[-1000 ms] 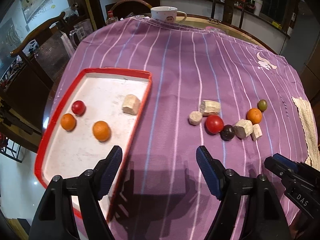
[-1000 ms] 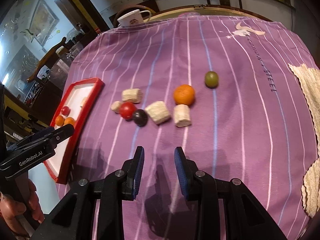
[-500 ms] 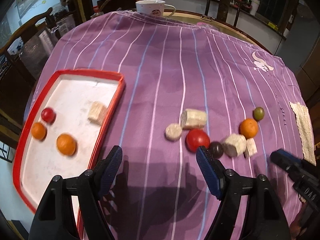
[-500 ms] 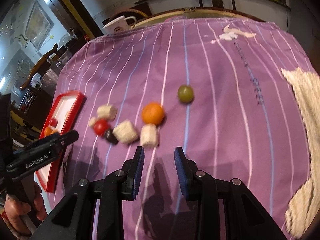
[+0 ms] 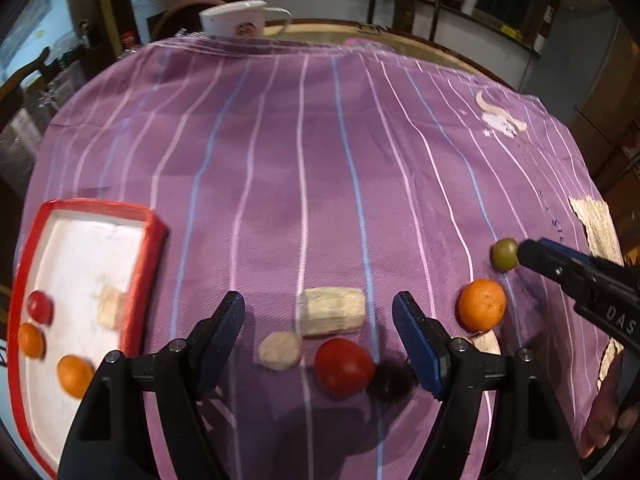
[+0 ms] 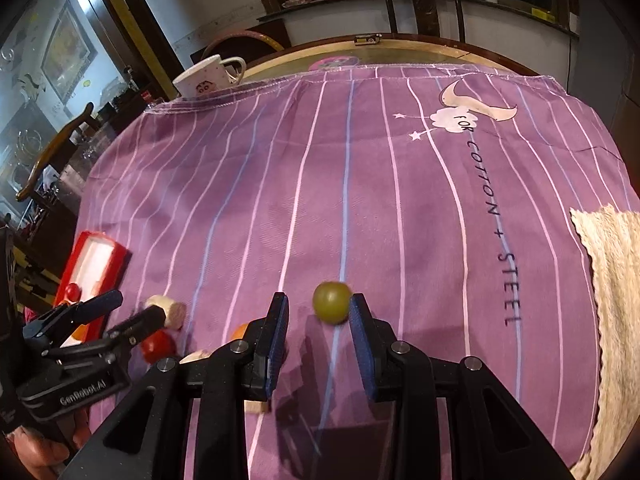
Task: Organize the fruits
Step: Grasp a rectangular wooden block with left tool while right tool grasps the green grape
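Note:
My left gripper [image 5: 319, 318] is open over a pale cut piece [image 5: 331, 311], with a smaller pale slice [image 5: 280, 350], a red tomato [image 5: 344, 366] and a dark round fruit [image 5: 390, 378] just below it. An orange [image 5: 482, 304] lies to the right. My right gripper [image 6: 319, 318] is open, its jaws on either side of a green fruit [image 6: 331, 307], the right jaw touching or nearly touching it. The green fruit also shows in the left wrist view [image 5: 505, 253]. The red-rimmed white tray [image 5: 152, 236] at left holds a red fruit [image 5: 39, 306], two oranges and a pale piece.
A white mug [image 5: 240, 22] stands at the far edge of the purple striped cloth [image 5: 320, 160]. A beige woven mat [image 6: 616, 280] lies at the right edge. Chairs and a counter stand behind the table.
Both grippers moved forward and right. The left now straddles the pale piece near the tomato; the right has closed in on the green fruit and its jaws have opened wider.

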